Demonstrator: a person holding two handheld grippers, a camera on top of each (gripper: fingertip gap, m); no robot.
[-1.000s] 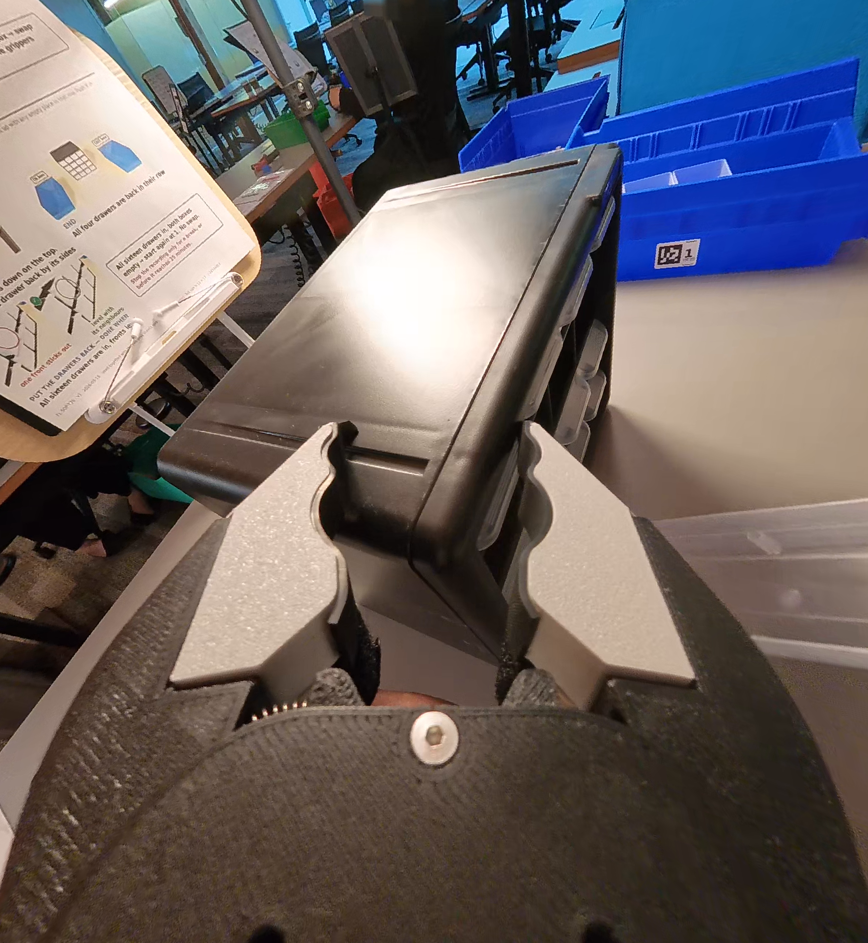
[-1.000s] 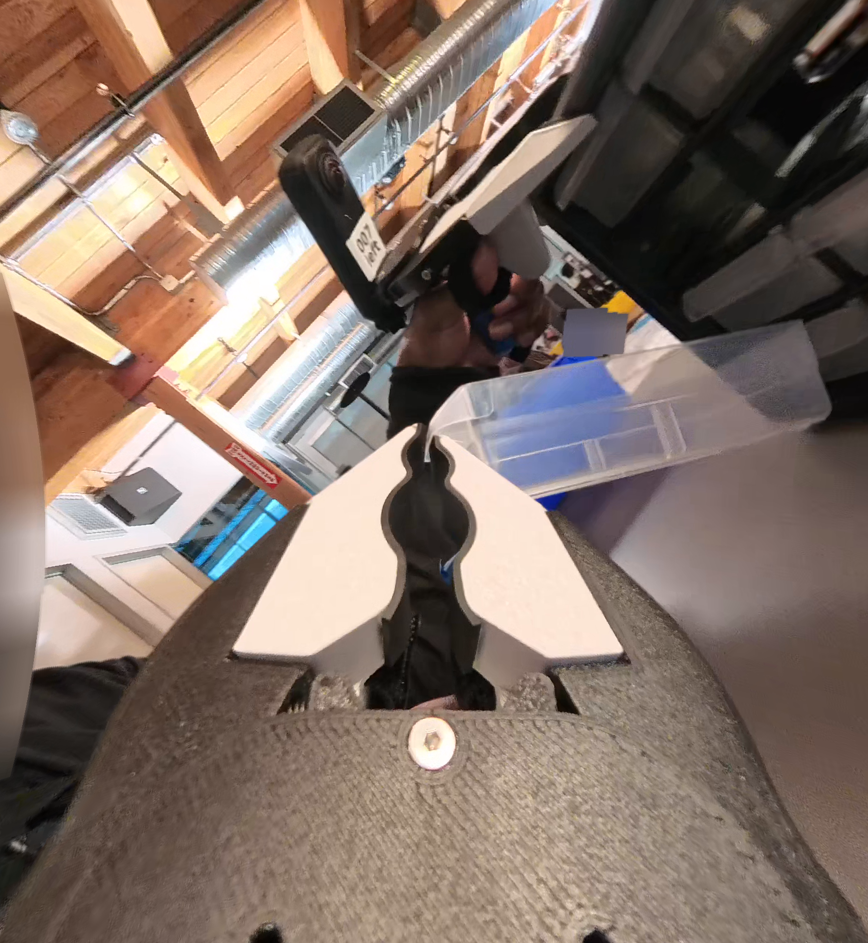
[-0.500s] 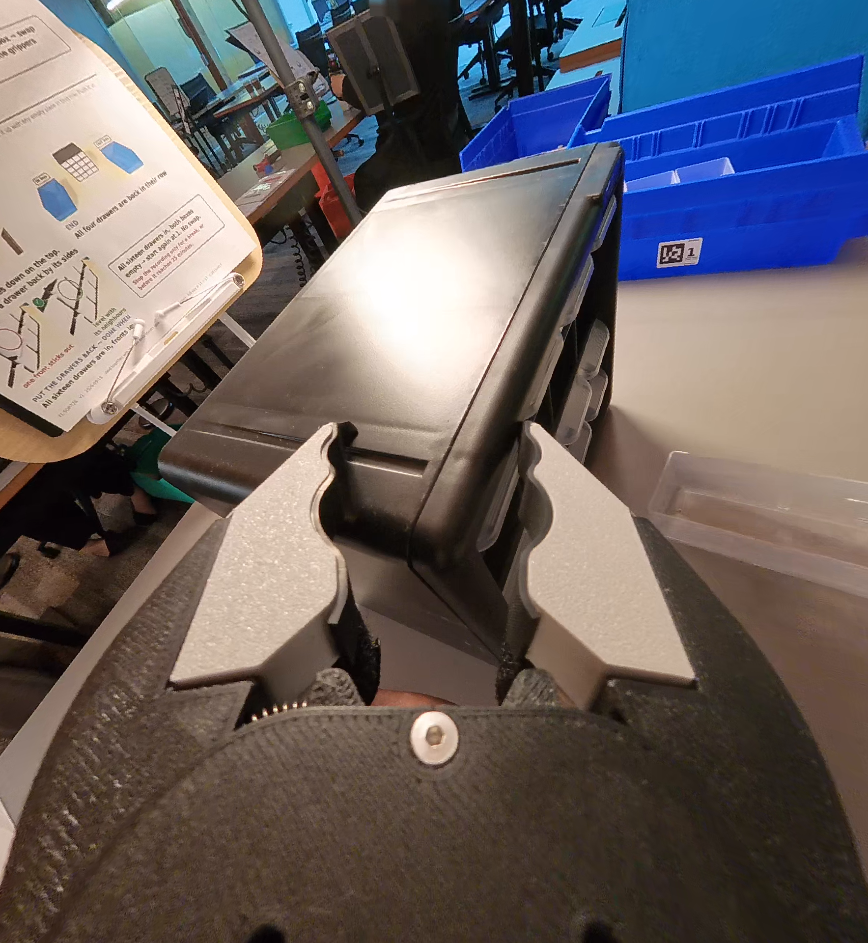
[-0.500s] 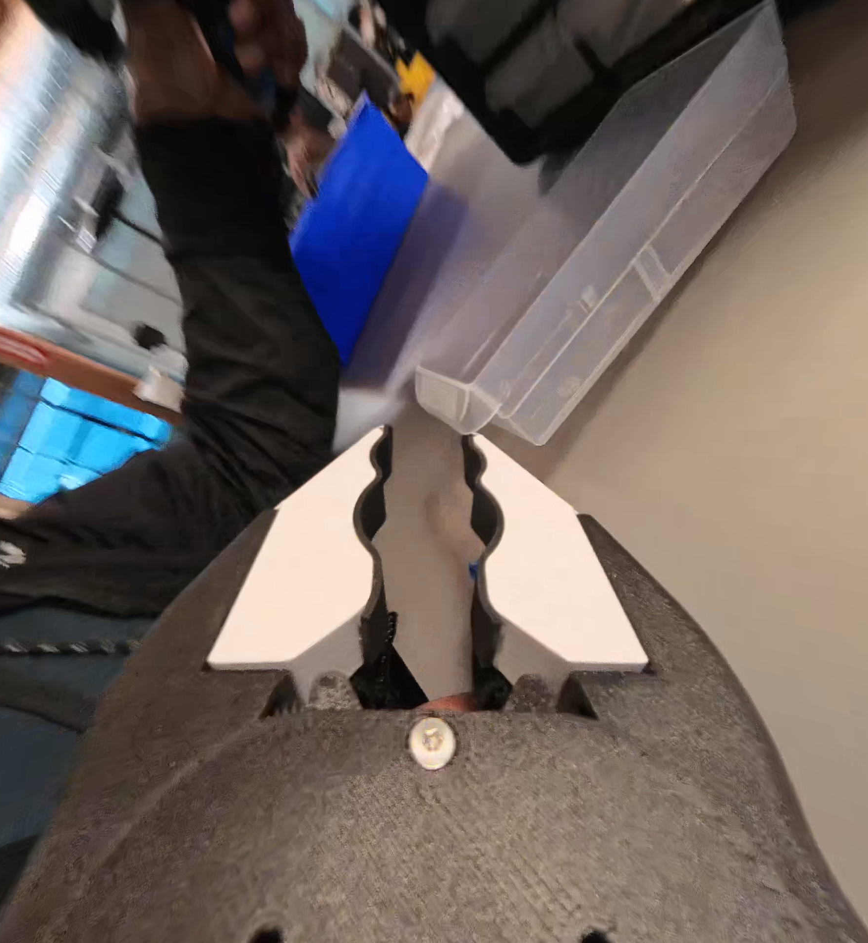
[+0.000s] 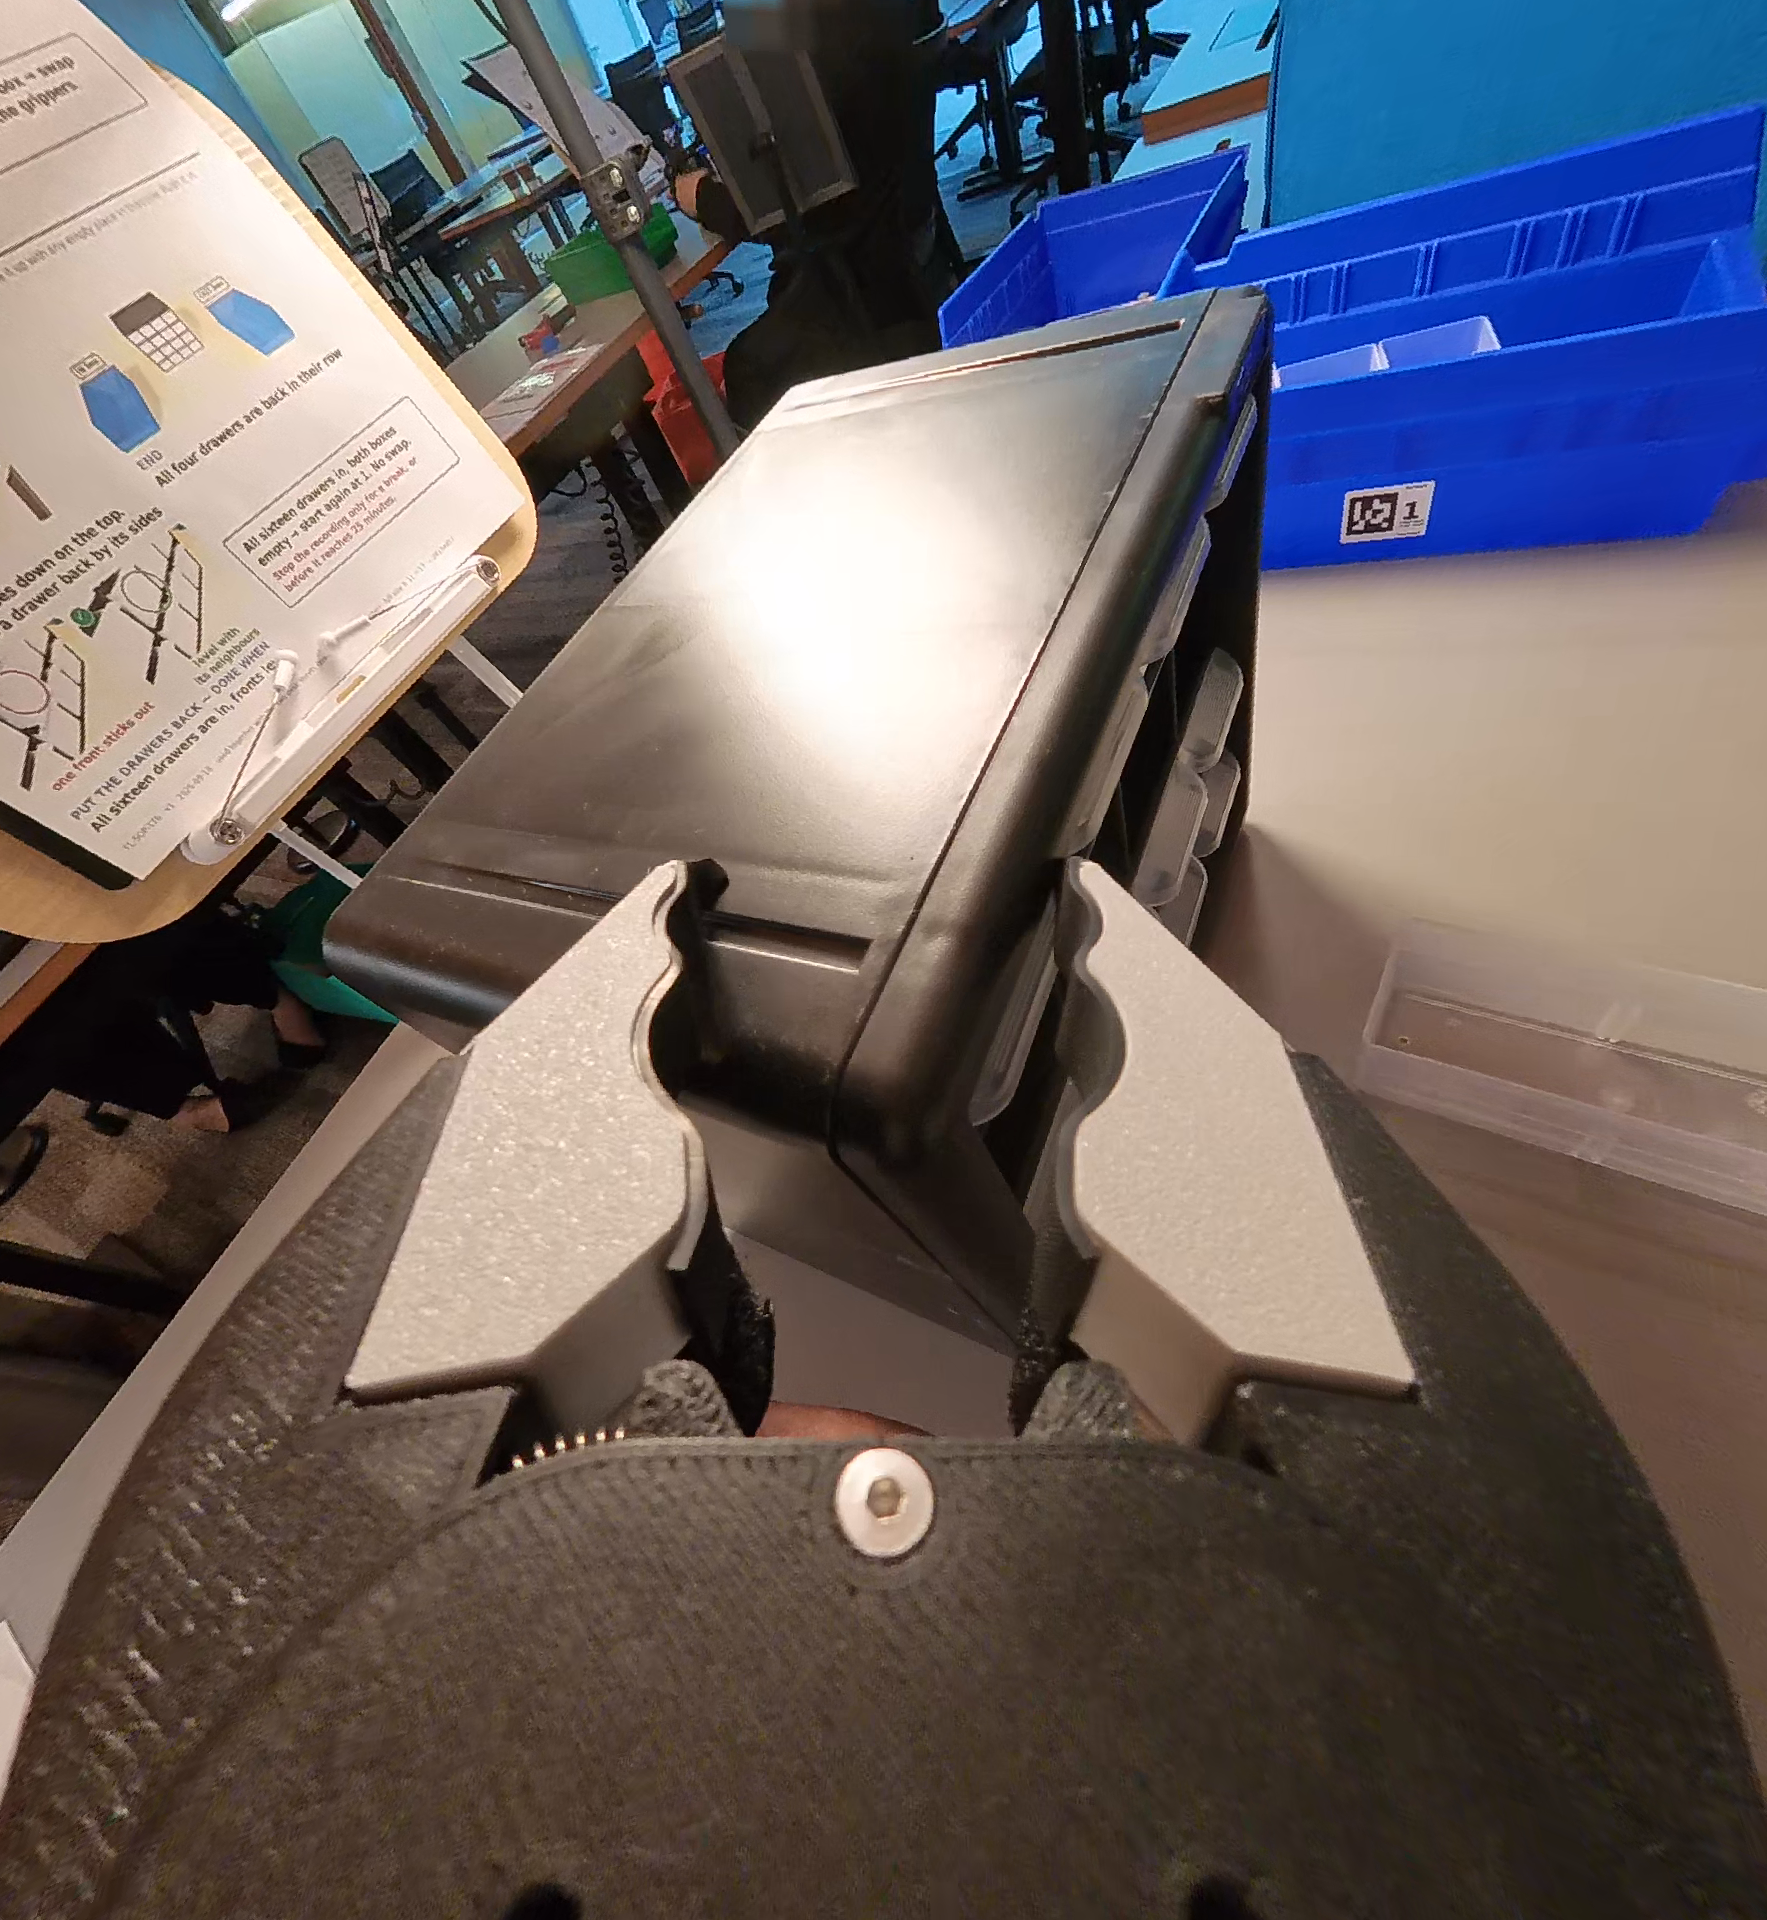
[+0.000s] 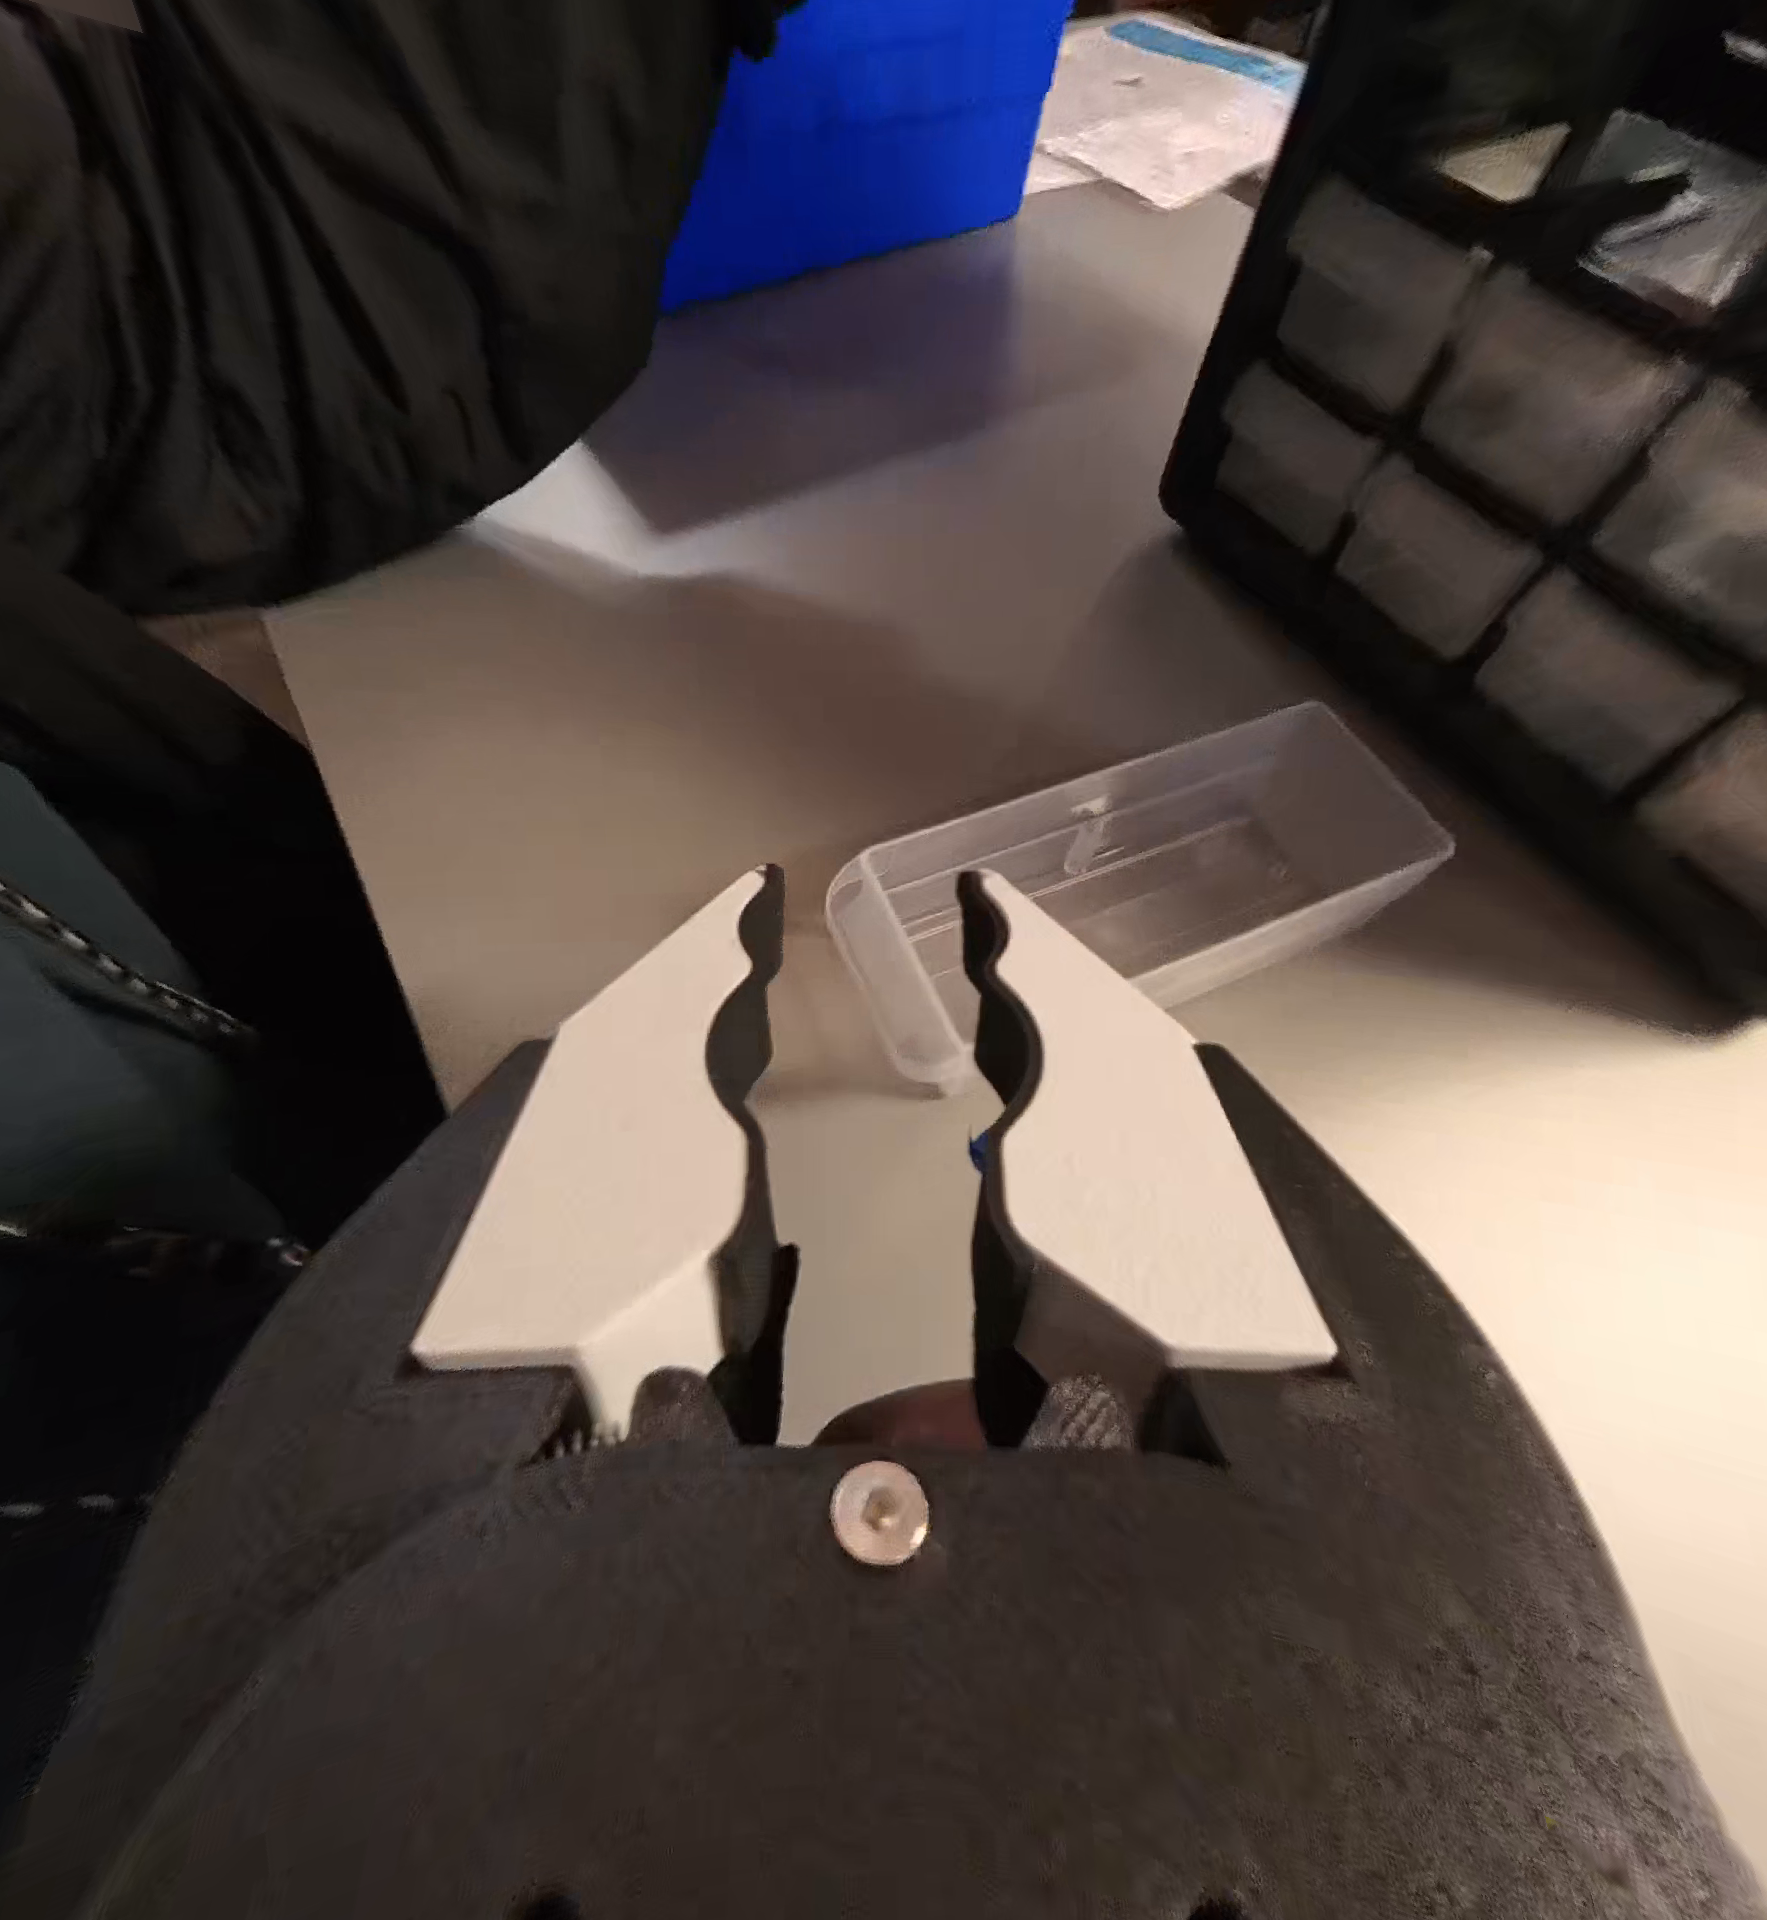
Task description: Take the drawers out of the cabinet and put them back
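change: right gripper (image 6: 871, 883) had its fingers nearly together a second earlier, now parted; clear drawer (image 6: 1149, 883) was tilted in the air by the cabinet front, now lay flat on the counter (image 6: 1378, 1247)
right fingers: apart, nothing clamped; drawer's near end sat beyond the tips, no pad pressing on it
left gripper (image 5: 879, 883): fingers wide apart, straddling the near top corner of the black cabinet (image 5: 858, 644); grip on it unclear
cabinet: upright on counter; other drawers in its slots
drawer, left view: right of cabinet (image 5: 1606, 1070)
background: blue bins (image 5: 1544, 416); instruction sheet (image 5: 162, 436)
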